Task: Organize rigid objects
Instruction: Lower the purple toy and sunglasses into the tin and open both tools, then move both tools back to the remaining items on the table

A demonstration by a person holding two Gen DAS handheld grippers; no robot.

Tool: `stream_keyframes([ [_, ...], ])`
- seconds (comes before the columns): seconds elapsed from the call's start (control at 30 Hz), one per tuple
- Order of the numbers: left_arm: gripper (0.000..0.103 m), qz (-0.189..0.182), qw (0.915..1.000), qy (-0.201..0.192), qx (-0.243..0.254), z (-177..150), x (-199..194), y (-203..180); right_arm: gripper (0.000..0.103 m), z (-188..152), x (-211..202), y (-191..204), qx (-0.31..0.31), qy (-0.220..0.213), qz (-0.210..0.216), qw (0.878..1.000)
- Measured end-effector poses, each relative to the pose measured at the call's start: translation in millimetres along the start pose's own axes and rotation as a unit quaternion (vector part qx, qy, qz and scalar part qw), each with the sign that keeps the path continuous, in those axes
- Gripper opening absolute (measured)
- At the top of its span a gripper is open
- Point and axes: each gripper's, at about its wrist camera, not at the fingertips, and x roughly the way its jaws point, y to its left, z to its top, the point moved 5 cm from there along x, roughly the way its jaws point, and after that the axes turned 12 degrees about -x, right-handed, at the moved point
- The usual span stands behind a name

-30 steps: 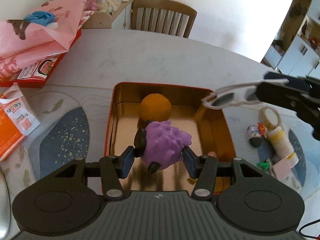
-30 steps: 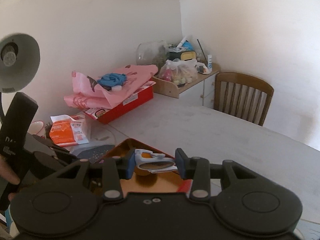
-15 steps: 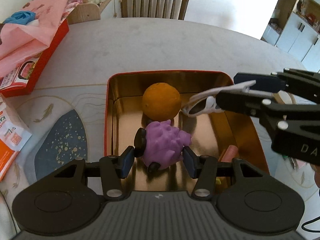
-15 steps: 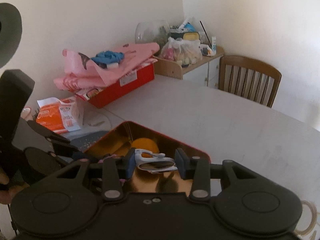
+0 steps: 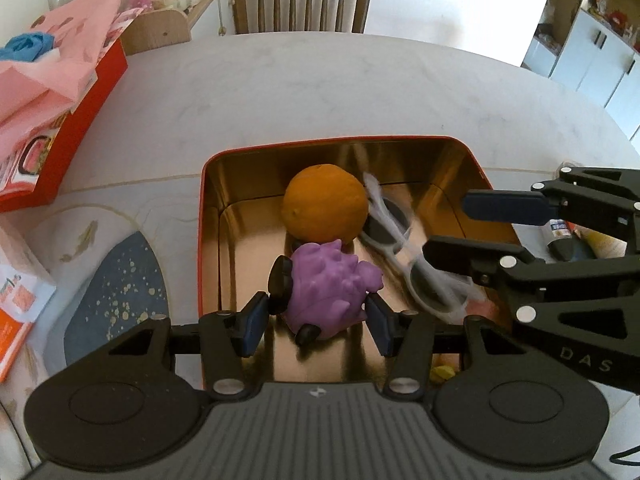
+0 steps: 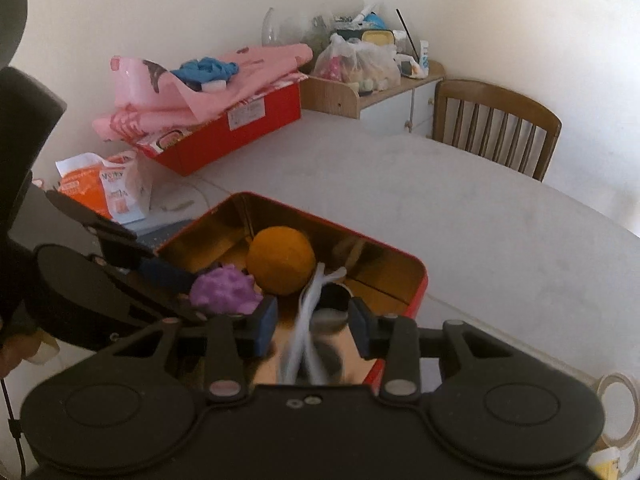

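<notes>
A red tin with a gold inside [image 5: 460, 148] stands on the table and shows in the right wrist view [image 6: 416, 280] too. In it lie an orange [image 5: 324, 208] [image 6: 280, 266] and white sunglasses [image 5: 404, 248] [image 6: 310, 332], blurred, beside the orange. My left gripper [image 5: 316, 322] is shut on a purple spiky toy [image 5: 330, 288] [image 6: 224, 290], held just above the tin floor. My right gripper [image 6: 312, 324] [image 5: 452, 228] is open over the tin's right side, its fingers apart on either side of the sunglasses without gripping them.
A red box [image 6: 240, 128] under pink paper stands at the back left. An orange packet [image 6: 104, 188] lies left of the tin. A wooden chair [image 5: 300, 2] stands at the far edge. A tape roll [image 6: 616, 404] and small bottles [image 5: 560, 236] lie right of the tin.
My right gripper moved down over the tin, opened and let go of the sunglasses, which dropped into the tin beside the orange. My left gripper still holds the purple toy.
</notes>
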Motion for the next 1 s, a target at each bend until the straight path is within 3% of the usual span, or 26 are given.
stream_keyframes([
  [0.2, 0.052, 0.008, 0.9999, 0.000, 0.012, 3, 5, -5, 0.045, -6, -14, -3, 0.019, 0.000, 0.008, 1.000],
  [0.37, 0.053, 0.006, 1.0000, 0.006, -0.003, 6, 5, -5, 0.061, -14, -36, -4, 0.032, -0.002, 0.015, 0.999],
  [0.43, 0.053, 0.001, 0.9999, 0.007, -0.011, 6, 3, -4, 0.062, -17, -46, -6, 0.041, -0.003, 0.017, 0.999],
  [0.6, 0.061, -0.010, 0.9996, -0.006, -0.027, 5, -9, -3, 0.064, -21, -67, -11, 0.055, -0.009, 0.013, 0.998],
  [0.87, 0.062, -0.026, 0.9975, -0.052, -0.039, 4, -51, -20, 0.074, -34, -116, -29, 0.065, -0.023, -0.001, 0.998],
  [1.0, 0.067, -0.038, 0.9957, -0.072, -0.043, 1, -69, -37, 0.078, -47, -138, -42, 0.072, -0.022, -0.011, 0.997],
])
